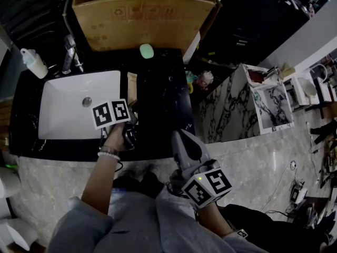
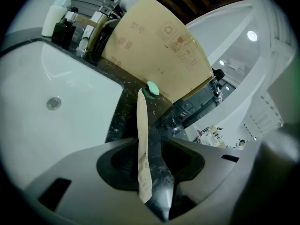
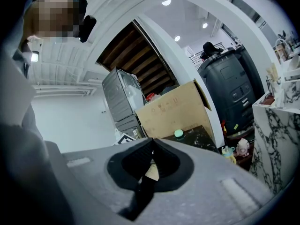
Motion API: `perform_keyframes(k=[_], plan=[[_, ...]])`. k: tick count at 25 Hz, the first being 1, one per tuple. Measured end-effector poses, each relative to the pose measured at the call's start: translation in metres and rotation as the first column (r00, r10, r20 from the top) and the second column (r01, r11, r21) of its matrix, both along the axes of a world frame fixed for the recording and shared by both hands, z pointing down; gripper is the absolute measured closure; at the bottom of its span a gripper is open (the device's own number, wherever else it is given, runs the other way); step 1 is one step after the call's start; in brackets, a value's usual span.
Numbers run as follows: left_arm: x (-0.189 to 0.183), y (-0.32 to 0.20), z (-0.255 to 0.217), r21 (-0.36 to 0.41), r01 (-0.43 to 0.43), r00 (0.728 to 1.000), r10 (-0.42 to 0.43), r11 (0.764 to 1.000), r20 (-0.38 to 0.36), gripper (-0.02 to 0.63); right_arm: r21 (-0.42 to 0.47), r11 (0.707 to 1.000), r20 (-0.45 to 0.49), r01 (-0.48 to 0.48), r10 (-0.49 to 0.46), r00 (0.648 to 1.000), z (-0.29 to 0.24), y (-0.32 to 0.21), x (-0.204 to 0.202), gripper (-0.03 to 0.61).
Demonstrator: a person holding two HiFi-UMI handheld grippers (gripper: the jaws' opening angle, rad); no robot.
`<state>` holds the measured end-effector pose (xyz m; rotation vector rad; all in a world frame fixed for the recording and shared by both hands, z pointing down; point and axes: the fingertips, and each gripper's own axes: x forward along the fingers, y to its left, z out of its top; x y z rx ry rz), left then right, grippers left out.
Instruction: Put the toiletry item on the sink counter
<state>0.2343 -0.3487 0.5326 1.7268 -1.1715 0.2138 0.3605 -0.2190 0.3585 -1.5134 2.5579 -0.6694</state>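
A flat tan toiletry packet [image 1: 132,88] lies on the black sink counter [image 1: 160,107], just right of the white basin [image 1: 68,107]. In the left gripper view the packet [image 2: 142,135] stands edge-on between the jaws. It leans against the left jaw, and a dark gap shows between it and the right jaw. My left gripper [image 2: 151,142] is open around it, low over the counter's front part [image 1: 131,118]. My right gripper [image 1: 179,137] hangs in front of the counter's edge, off to the right. Its jaws [image 3: 151,140] are shut, with nothing seen held between them.
A large cardboard box [image 1: 142,20] stands at the back of the counter with a green soap [image 1: 146,50] in front of it. A faucet [image 1: 70,54] and a white bottle [image 1: 32,62] are behind the basin. A marble-patterned block [image 1: 237,104] stands on the floor to the right.
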Motion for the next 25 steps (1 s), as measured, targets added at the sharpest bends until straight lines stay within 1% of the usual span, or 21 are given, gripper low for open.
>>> perform_keyframes(k=[5, 13, 20, 25], plan=[[-0.001, 0.001, -0.002, 0.012, -0.021, 0.999, 0.020, 1.000, 0.026, 0.462, 0.002, 1.000, 0.001, 0.000, 0.000, 1.000, -0.002, 0.001, -0.002, 0.580], [-0.012, -0.001, -0.015, 0.064, -0.036, 0.996, 0.031, 0.997, 0.078, 0.446, 0.009, 1.000, -0.003, 0.001, -0.001, 1.000, -0.007, 0.002, -0.007, 0.580], [-0.023, -0.001, -0.033, 0.117, -0.038, 0.996, 0.029, 0.992, 0.083, 0.446, 0.020, 1.000, -0.006, 0.007, -0.007, 1.000, -0.011, 0.004, -0.015, 0.580], [-0.028, 0.000, -0.053, 0.176, -0.073, 0.995, 0.059, 0.982, 0.086, 0.447, 0.032, 0.999, -0.009, 0.012, -0.011, 1.000, -0.015, 0.004, -0.024, 0.580]])
